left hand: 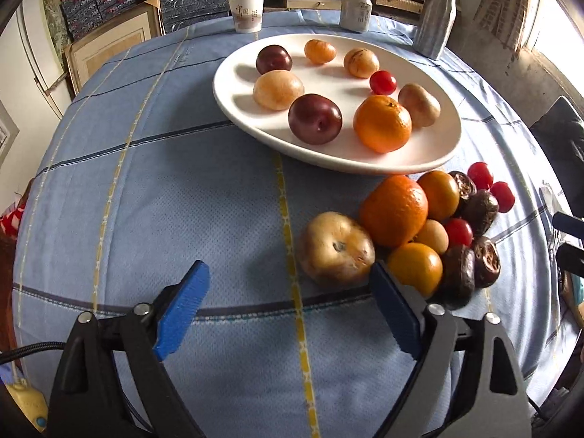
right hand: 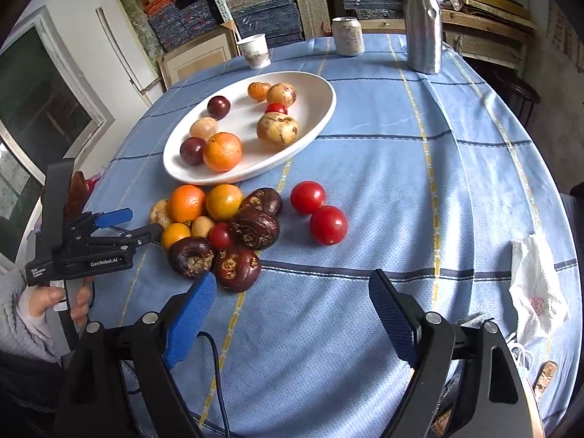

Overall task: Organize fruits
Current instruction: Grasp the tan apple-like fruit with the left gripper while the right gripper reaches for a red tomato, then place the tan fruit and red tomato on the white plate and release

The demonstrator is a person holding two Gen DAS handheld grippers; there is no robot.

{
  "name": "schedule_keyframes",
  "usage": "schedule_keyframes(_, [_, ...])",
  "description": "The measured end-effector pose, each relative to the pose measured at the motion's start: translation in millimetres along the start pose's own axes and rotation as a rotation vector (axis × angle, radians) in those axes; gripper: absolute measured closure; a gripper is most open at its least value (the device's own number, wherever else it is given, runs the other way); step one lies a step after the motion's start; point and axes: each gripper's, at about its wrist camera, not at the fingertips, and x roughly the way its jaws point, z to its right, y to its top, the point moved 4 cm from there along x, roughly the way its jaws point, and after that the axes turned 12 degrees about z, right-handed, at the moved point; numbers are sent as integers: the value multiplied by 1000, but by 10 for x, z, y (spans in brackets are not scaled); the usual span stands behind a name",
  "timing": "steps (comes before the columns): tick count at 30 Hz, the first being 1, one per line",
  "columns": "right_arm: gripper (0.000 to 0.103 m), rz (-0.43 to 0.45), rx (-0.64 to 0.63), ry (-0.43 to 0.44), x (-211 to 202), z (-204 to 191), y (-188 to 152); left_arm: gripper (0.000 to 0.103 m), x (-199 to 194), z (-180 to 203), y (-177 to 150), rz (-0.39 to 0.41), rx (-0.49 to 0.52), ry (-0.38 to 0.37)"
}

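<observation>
We have the left gripper [left hand: 288,294] spread wide and empty, its right pad touching the tan fruit [left hand: 336,249]; right gripper [right hand: 292,308] gapes too. Loose fruit pile [right hand: 219,226] is tight: closing off-centre could scatter it. White plate [left hand: 430,153] lies beyond, partly filled.

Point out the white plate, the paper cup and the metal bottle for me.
white plate [left hand: 233,89], left wrist view, bare surface near its left rim.
paper cup [left hand: 246,12], left wrist view, middle of its side wall.
metal bottle [right hand: 423,25], right wrist view, middle of its body.
</observation>
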Motion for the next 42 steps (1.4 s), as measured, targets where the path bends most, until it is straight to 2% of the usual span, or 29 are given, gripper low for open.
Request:
schedule_keyframes(8, [16,-28,12,-8,70,52,-5,13,130,34,60,8,3,-40])
schedule_keyframes(14, [16,-40,18,-18,145,114,10,20,134,-16,16,14,-46,-67])
schedule_keyframes(20, [16,-38,7,-35,279,190,77,31,88,42,6,31,-29,-72])
schedule_keyframes(23, [16,-24,-1,-31,321,206,120,42,68,78,10,37,-15,-82])
schedule_keyframes(24, [16,-21,-10,-26,337,198,135,49,60,98,9,38,-11,-92])
schedule_keyframes(27, [23,-13,-45,-19,373,168,163,58,45,145,6,40,-9,-111])
schedule_keyframes(32, [44,-20,-70,-14,447,152,204,58,35,141,-10,42,-17,-115])
schedule_keyframes(42, [48,-60,-59,-6,643,182,212,58,29,138,-24,41,-21,-113])
